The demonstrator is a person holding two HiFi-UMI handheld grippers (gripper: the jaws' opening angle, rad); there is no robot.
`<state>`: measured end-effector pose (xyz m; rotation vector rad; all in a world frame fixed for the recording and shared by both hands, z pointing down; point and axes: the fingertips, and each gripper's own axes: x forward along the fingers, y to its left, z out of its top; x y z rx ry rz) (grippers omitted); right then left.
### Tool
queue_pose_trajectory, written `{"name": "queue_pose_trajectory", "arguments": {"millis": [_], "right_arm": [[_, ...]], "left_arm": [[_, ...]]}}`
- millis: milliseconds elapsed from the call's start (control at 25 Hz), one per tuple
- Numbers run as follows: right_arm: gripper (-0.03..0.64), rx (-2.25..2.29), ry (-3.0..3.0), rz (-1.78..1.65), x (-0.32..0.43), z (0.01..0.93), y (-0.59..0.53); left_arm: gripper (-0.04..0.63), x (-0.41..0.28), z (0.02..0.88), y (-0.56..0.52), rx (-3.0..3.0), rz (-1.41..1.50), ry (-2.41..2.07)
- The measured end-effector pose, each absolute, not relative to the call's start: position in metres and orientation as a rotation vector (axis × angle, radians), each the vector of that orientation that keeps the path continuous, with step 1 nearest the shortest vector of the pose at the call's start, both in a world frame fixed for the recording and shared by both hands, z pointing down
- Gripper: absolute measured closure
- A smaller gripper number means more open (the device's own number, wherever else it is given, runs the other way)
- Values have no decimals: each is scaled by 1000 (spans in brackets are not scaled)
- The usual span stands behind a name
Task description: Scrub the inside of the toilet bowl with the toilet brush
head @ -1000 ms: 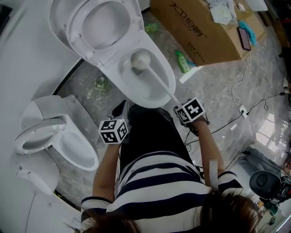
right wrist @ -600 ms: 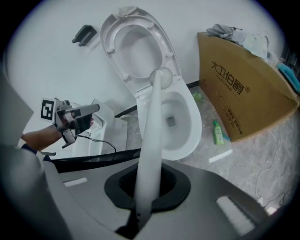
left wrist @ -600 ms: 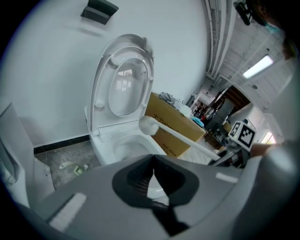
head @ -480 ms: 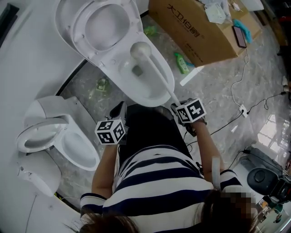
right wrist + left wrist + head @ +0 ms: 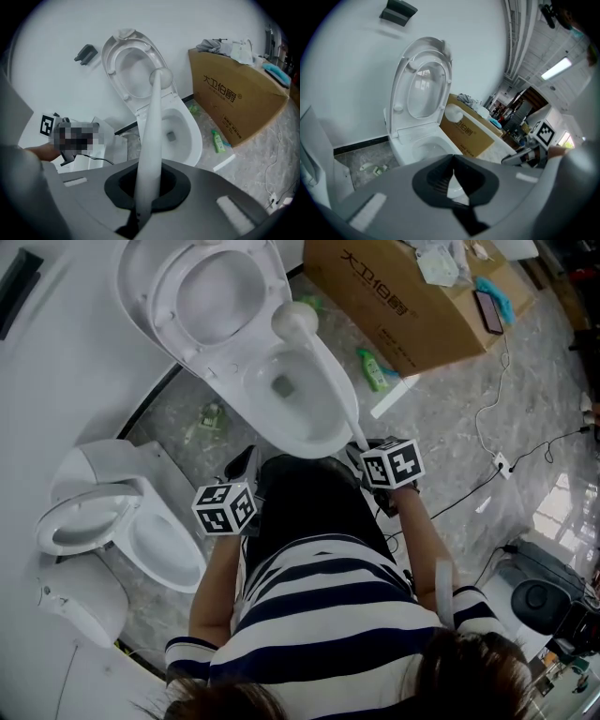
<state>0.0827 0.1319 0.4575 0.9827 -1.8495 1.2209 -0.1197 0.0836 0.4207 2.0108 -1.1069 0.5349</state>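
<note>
The right gripper point(image 5: 362, 450) is clamped tight on the lower end of the toilet brush point(image 5: 328, 381), whose white handle runs straight out ahead of its jaws. A second ago the round brush head point(image 5: 295, 317) lay down in the toilet bowl point(image 5: 347, 401). Half a second ago it was at the far rim. Now it sits up beyond that rim, by the hinge of the raised seat point(image 5: 202, 287), so it has swept outward and lifted clear of the water. I judge this to be the top of a scrubbing stroke or a withdrawal, and the head must drop back in for the scrub to go on. The left gripper point(image 5: 246, 465) hangs off to the side, short of the near rim, its jaws closed together on nothing. To the right of the gripping claw and farther out stands a cardboard box point(image 5: 412, 310) printed with Chinese characters that seem to read 大卫伯爵. A green bottle point(image 5: 377, 368) lies on the floor between box and bowl, its label too small to read.
</note>
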Motion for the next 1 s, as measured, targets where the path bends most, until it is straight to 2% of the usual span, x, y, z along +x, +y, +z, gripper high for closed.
{"name": "queue_pose_trajectory", "arguments": {"millis": [1000], "right_arm": [[618, 1081, -1850, 1241, 81, 456, 138]], "left_arm": [[595, -114, 425, 97, 2005, 562, -1067]]}}
